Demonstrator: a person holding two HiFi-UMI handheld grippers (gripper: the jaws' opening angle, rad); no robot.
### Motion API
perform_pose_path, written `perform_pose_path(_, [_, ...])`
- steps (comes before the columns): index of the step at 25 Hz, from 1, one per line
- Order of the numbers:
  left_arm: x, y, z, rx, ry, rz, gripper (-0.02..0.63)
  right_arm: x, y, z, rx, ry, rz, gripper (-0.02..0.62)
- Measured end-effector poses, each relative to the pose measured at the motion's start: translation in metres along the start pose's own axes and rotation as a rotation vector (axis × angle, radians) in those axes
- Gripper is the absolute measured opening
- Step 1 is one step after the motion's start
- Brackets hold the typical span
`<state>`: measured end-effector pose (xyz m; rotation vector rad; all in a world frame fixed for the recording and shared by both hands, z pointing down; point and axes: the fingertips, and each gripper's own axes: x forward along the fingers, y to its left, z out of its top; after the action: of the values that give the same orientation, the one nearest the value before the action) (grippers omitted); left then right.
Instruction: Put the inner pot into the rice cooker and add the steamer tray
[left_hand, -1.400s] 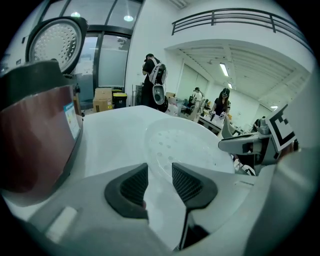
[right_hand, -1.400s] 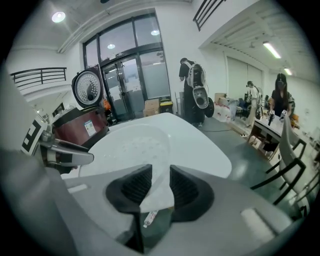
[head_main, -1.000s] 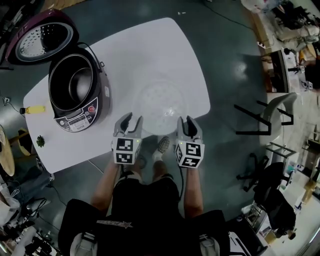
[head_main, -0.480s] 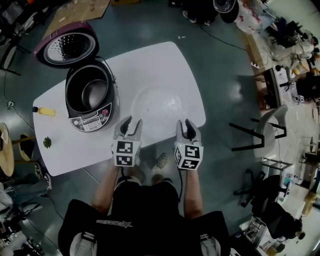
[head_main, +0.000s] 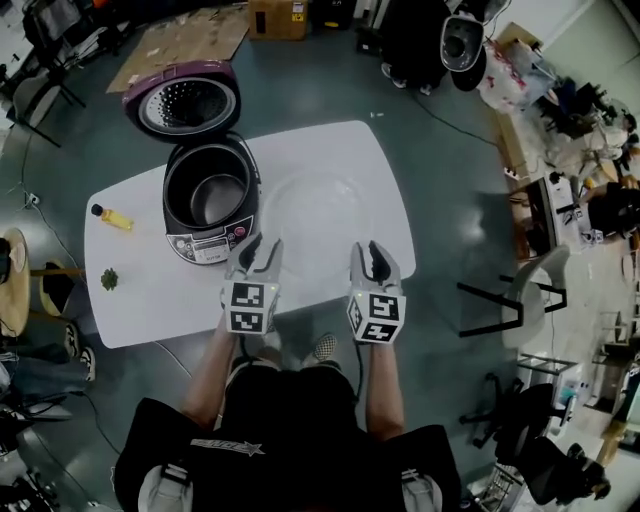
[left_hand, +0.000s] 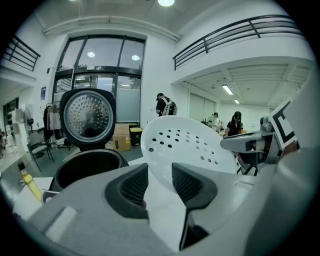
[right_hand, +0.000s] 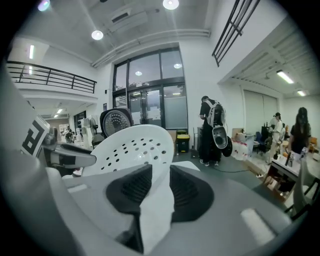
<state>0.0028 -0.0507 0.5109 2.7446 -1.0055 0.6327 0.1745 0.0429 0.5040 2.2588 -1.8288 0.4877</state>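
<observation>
Steamer tray (left_hand: 186, 144), rim edges pinched by left gripper (head_main: 261, 246) and right gripper (head_main: 368, 248), hangs above table (head_main: 140, 290) (rice cooker (head_main: 206, 246) open beside).

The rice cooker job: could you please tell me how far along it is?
Done: the inner pot looks seated in the open rice cooker.
In hand: the left gripper and right gripper each clamp an edge of the white steamer tray, held up beside the cooker.
Left: carry the tray over and set it on the pot.
</observation>
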Motion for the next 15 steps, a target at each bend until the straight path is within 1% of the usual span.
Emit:
perform_pose_path(10, [-0.023, 0.064, 0.029, -0.019, -0.059, 0.104, 0.156, 0.037, 0.053, 0.05, -0.048, -0.071, 0.101, 0.106])
perform_pose_path(15, [-0.037, 0.098, 0.035, -0.029, -0.082, 0.148, 0.155, 0.053, 0.085, 0.067, -0.067, -0.095, 0.144, 0.104])
